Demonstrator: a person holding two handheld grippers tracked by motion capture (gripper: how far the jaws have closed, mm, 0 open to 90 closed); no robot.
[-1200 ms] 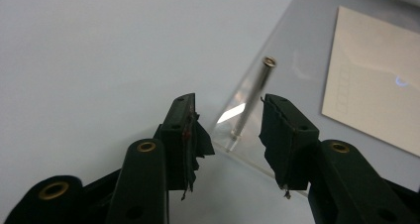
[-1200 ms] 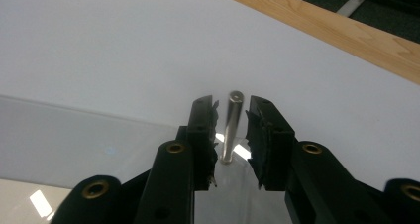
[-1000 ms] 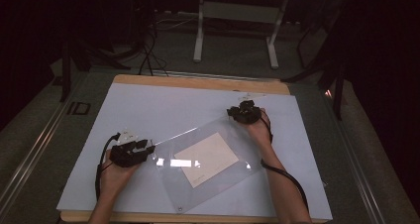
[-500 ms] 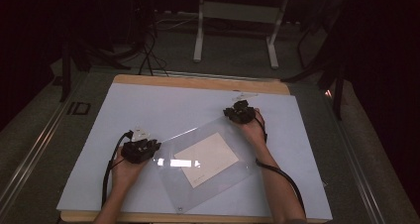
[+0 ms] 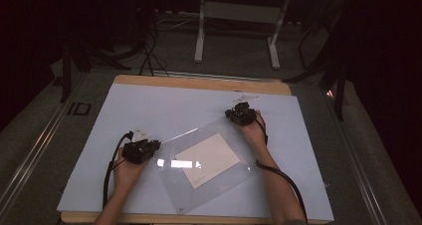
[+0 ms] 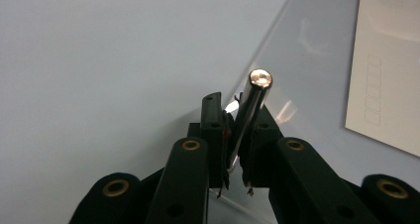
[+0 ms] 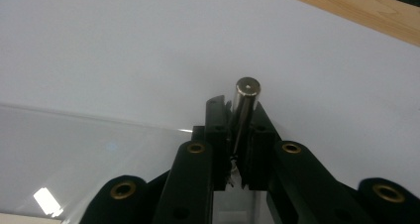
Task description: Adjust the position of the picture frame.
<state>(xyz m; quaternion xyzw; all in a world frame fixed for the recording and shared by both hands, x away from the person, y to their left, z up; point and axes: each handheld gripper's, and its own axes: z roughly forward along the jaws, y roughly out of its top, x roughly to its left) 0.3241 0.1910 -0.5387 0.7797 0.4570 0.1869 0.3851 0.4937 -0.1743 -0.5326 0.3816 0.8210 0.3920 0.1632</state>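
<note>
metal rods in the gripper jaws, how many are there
2: one metal rod clamped in the left gripper, one metal rod clamped in the right gripper. None elsewhere that I can see.

In the high view, both forearms run off the bottom edge, and the left gripper (image 5: 141, 149) and right gripper (image 5: 241, 114) are too small to show how their jaws stand. The pale paper sheet (image 6: 387, 80) is cut by the right and top edges of the left gripper view, its faint printed boxes too small to read, while the lower end of the metal pin (image 6: 250, 110) is hidden between the jaws. In the right gripper view, a second metal pin (image 7: 243, 107) is likewise buried between the jaws.
</note>
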